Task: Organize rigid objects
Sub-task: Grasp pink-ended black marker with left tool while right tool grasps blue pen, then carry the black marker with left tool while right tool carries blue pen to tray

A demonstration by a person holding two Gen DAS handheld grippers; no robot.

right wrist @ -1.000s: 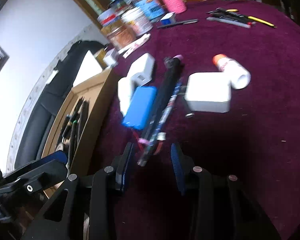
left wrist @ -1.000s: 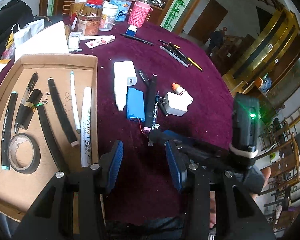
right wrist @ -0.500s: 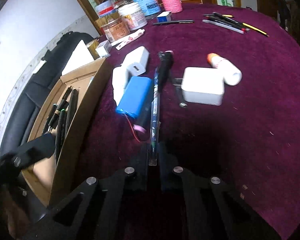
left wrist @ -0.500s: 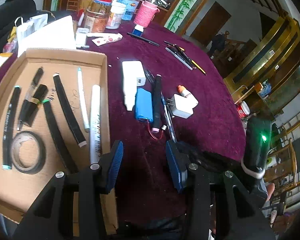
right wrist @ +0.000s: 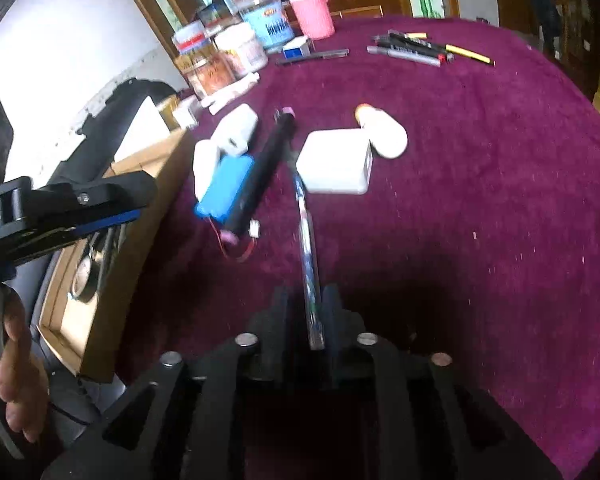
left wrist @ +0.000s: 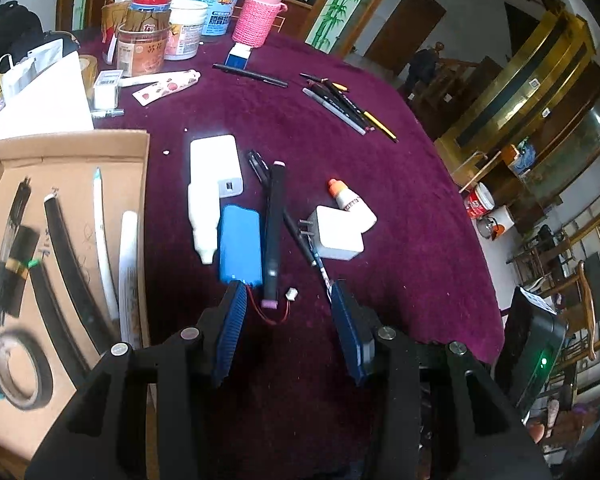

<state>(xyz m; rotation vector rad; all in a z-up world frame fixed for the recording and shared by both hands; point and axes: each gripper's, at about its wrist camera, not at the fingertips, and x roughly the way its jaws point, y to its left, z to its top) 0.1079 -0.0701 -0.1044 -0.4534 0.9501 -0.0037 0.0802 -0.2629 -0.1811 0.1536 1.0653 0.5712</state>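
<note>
Pen between right tool fingers, charger touching it

Left gripper gapes empty; right gripper jaws just reopened slightly.

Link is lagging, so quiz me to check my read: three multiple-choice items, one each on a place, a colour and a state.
1. Where is the tape roll?
A. beside the white charger
B. in the cardboard tray
C. in the pink cup

2. What colour is the battery pack?
A. green
B. yellow
C. blue

3. How is the left gripper?
A. open, holding nothing
B. shut on a marker
C. shut on the charger

Answers:
1 B: it lies on the tray floor beside the black strips.
2 C: its wrap is plainly blue.
3 A: its pads stand apart over the bare cloth.
</note>
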